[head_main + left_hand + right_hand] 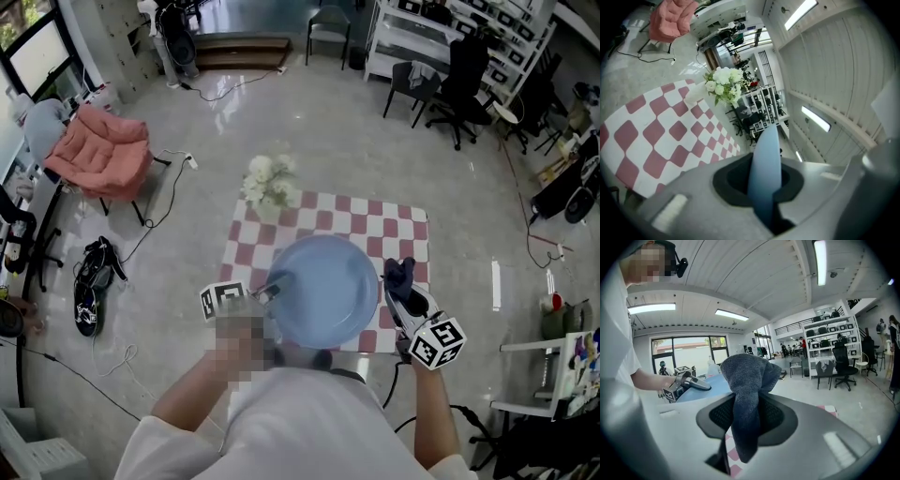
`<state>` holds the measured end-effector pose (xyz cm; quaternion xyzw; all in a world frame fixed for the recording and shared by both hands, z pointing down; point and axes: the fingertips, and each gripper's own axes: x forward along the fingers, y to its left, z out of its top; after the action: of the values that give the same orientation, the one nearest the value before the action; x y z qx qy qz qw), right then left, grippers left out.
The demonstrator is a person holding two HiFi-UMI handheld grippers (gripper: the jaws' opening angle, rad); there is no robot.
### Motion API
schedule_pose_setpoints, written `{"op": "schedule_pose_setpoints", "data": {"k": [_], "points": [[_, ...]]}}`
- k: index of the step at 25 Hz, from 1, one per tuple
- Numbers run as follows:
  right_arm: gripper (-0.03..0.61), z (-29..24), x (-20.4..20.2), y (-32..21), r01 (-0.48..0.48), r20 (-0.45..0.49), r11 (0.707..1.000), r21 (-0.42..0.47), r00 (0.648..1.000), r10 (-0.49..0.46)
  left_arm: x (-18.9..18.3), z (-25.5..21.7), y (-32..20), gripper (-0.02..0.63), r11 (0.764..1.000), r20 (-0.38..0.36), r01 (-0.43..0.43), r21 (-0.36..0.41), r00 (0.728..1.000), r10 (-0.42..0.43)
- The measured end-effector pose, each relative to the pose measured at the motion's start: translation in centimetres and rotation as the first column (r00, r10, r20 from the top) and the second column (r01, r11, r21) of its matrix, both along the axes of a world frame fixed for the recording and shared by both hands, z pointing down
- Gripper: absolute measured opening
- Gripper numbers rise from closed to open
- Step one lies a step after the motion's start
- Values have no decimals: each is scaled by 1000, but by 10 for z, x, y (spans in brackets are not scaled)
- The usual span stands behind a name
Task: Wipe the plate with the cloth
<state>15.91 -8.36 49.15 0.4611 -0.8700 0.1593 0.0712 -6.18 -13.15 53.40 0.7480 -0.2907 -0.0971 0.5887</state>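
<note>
A pale blue plate (323, 289) hangs above the red-and-white checked table (375, 220). My left gripper (272, 289) is shut on the plate's left rim; in the left gripper view the plate (765, 173) stands edge-on between the jaws. My right gripper (401, 281) sits just right of the plate, shut on a dark blue cloth (398, 275). In the right gripper view the cloth (746, 394) bunches above the jaws and hangs down between them. The plate (705, 386) and the left gripper (683, 383) show behind it at the left.
A white flower bouquet (267, 183) stands at the table's far left corner, also seen as the bouquet (723, 86). A pink chair (101, 150), shoes (92, 281) and cables lie on the floor to the left. Office chairs (450, 80) and shelves stand far back.
</note>
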Motion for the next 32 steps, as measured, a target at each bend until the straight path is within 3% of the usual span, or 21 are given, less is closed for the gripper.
{"op": "schedule_pose_setpoints", "data": {"k": [9,16,26,32], "points": [[123,-16,-12,-10,126,-112,991,37,986,-121,14,-11,4,35,997,34,-77,-8,996,77],[124,-28,-27,-13,219,-234,973,67,952,-198,24,-18,11,35,990,67,-140,-7,988,140],[129,-37,-63,-17,353,-389,932,86,873,-294,35,-21,20,35,982,85,-188,-25,978,190],[133,-33,-85,-18,455,-543,888,62,762,-353,43,-25,25,35,974,112,-224,-19,968,225]]}}
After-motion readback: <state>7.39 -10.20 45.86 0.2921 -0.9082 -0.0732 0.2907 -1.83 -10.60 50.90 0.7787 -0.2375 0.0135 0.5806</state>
